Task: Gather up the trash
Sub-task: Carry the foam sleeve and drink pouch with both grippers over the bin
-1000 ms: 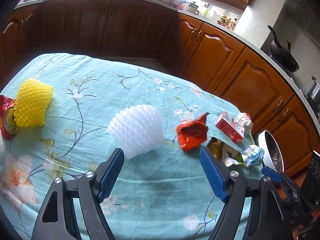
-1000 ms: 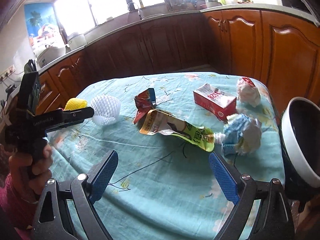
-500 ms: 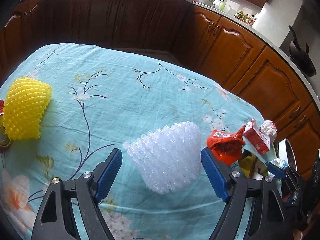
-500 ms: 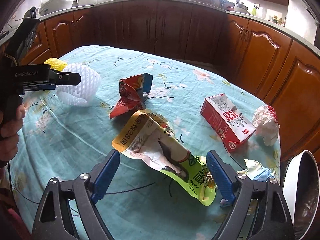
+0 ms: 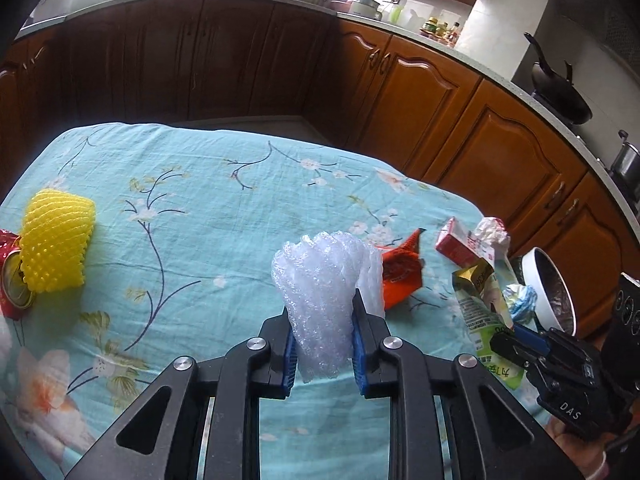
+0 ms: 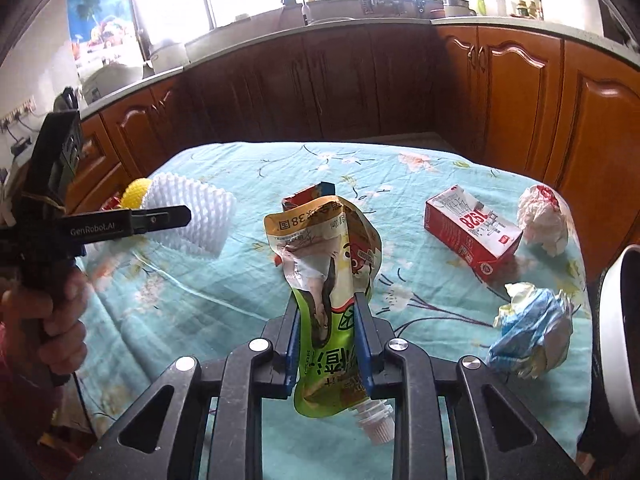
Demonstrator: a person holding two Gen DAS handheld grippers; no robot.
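My left gripper is shut on the white foam fruit net and squeezes it narrow just above the tablecloth. My right gripper is shut on the green and yellow drink pouch, which stands up between the pads with its spout at the bottom. The white net also shows in the right wrist view, held by the left gripper. The pouch also shows in the left wrist view.
A yellow foam net and a red can lie at the left. A red wrapper, a red carton, a white paper wad and a blue-white wad lie on the teal tablecloth. A white-rimmed bowl stands at the right edge.
Both grippers were open and have closed: the left onto the white foam net, the right onto the drink pouch, which now stands up off the cloth.
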